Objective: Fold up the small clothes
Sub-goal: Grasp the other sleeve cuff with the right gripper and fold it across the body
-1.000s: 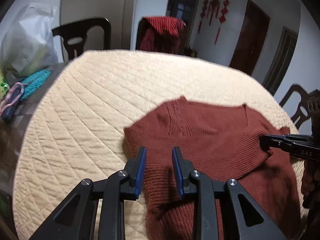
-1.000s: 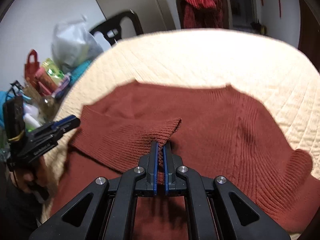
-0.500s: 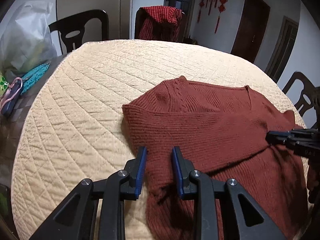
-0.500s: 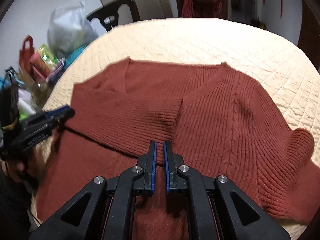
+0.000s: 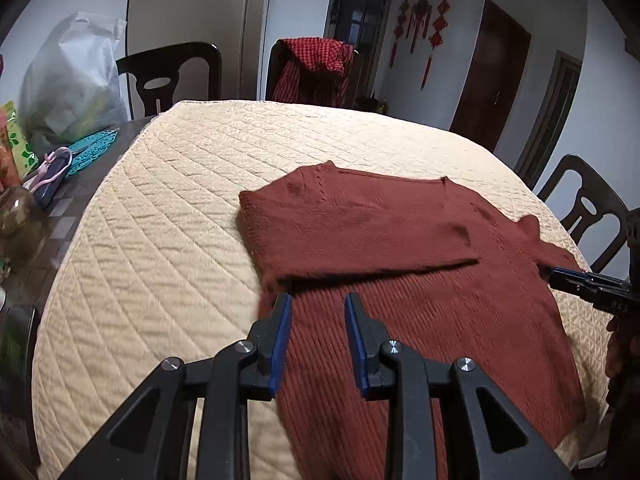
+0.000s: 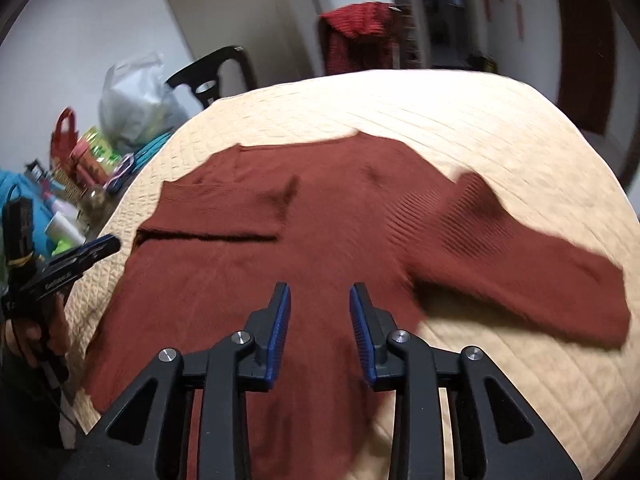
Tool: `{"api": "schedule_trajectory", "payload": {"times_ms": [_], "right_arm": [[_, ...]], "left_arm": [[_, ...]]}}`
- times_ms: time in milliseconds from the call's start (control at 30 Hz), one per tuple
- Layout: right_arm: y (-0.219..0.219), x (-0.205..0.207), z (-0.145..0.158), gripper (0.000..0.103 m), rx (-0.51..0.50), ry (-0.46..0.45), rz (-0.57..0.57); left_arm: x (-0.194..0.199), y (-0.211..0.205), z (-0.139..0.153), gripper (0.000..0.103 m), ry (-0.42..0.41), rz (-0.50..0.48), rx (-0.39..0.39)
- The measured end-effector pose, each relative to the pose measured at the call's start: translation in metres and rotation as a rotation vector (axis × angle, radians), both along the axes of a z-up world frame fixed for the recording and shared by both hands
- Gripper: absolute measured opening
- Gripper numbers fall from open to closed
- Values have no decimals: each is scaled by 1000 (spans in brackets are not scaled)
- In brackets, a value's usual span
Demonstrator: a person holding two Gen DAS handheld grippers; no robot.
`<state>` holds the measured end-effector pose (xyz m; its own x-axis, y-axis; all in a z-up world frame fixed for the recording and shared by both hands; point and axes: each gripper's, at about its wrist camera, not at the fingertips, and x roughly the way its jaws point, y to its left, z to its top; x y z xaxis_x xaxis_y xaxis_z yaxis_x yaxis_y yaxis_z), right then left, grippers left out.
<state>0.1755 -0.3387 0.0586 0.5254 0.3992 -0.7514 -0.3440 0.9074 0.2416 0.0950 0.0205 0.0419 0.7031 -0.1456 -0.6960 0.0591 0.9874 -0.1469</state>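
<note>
A rust-red knitted sweater point(image 5: 420, 304) lies flat on the cream quilted table cover point(image 5: 160, 240). One sleeve point(image 5: 360, 236) is folded across its chest. In the right wrist view the sweater point(image 6: 320, 232) shows that folded sleeve point(image 6: 224, 208) at the left, and the other sleeve point(image 6: 520, 264) spread out to the right. My left gripper point(image 5: 318, 312) hovers open over the sweater's lower left edge, holding nothing. My right gripper point(image 6: 319, 300) is above the sweater's body, its jaws opening with nothing between them. Each gripper shows in the other's view: the right gripper point(image 5: 554, 274), the left gripper point(image 6: 110, 242).
Dark chairs point(image 5: 168, 76) stand around the table, one draped with a red checked garment point(image 5: 316, 64). A grey plastic bag point(image 5: 72, 80), bottles and packets point(image 6: 84, 160) crowd the table's left side. A person's hand point(image 6: 40, 332) grips the left tool. Another chair point(image 5: 588, 212) is at the right.
The right gripper let go of the sleeve cuff, opened and drew back toward the hem. The sleeve now lies folded across the chest. The left gripper also pulled back.
</note>
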Motion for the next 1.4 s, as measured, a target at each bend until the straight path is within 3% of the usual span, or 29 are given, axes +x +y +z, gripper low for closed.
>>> {"api": "schedule_trajectory", "payload": {"times_ms": [200, 500, 900, 967, 1100, 1133, 1233, 1400], "right_arm": [[-39, -14, -7, 38, 16, 18, -119], [-93, -12, -16, 38, 72, 57, -299], [-174, 8, -27, 39, 308, 107, -626], [-181, 11, -29, 39, 363, 110, -645], [-183, 21, -27, 39, 354, 101, -657], [-183, 24, -27, 37, 353, 96, -662], [-184, 33, -25, 10, 351, 101, -674], [-162, 40, 9, 7, 344, 17, -582]], "left_arm": [[-16, -18, -7, 35, 10, -22, -2], [-11, -33, -4, 42, -2, -36, 8], [-1, -35, -20, 42, 36, -18, 0], [0, -33, -25, 42, 50, -15, 0], [2, -32, -32, 42, 68, -14, -11], [2, -32, -31, 42, 67, -14, -16], [2, -31, -32, 42, 69, -15, -26], [2, -29, -33, 43, 71, -18, -41]]}}
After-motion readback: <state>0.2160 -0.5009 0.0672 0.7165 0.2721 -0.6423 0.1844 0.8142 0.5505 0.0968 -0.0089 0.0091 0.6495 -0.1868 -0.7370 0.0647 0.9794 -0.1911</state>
